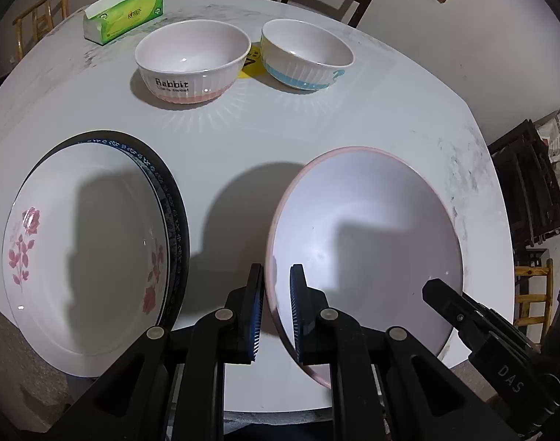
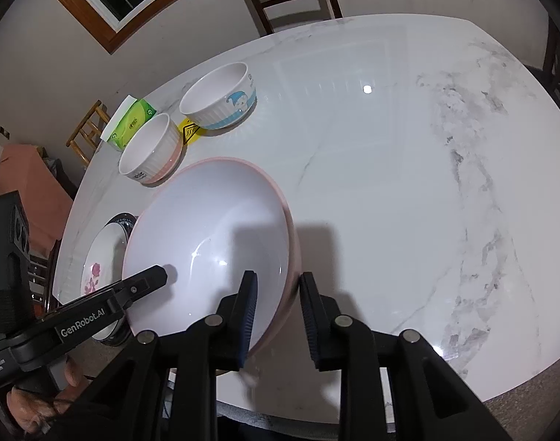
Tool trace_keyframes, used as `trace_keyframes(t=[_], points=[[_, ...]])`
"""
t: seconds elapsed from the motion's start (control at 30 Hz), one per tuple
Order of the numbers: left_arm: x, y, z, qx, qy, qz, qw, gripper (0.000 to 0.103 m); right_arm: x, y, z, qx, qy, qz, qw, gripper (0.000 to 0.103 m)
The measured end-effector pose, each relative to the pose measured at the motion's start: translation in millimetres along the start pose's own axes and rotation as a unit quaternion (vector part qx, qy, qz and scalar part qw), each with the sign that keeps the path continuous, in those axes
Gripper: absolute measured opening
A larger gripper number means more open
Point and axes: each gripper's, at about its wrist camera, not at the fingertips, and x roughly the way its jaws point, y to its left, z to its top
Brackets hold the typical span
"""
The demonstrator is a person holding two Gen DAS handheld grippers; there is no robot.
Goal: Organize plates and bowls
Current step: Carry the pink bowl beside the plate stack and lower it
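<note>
Both hand-held grippers — left (image 1: 276, 308), right (image 2: 276, 316) — clamp the pink-rimmed bowl's (image 1: 364, 220) near rim.

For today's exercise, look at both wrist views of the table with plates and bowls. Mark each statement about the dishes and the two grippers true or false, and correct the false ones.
1. Both grippers straddle the rim of the pink-rimmed dish. True: the left gripper and right gripper each have one jaw inside, one outside.
2. The flowered plate lies on a dark patterned plate. True.
3. The two small bowls are stacked. False: the Rabbit bowl and the blue-banded bowl stand side by side, apart.
4. The tissue pack sits inside a bowl. False: it lies on the table behind them.
</note>
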Motion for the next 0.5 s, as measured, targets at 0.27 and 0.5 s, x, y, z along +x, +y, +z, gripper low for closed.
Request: trace_keyframes(t=[0.27, 0.5], points=[[-6, -2, 0, 0.015, -0.015, 0.005, 0.9998, 0.018, -2, -2, 2, 0.007, -0.003, 0.007, 1.000, 0.026], [-16, -1, 1, 0.019, -0.039, 0.023, 0.9988, 0.030, -18, -11, 7, 0.015, -0.024, 0.006, 1.000, 0.026]])
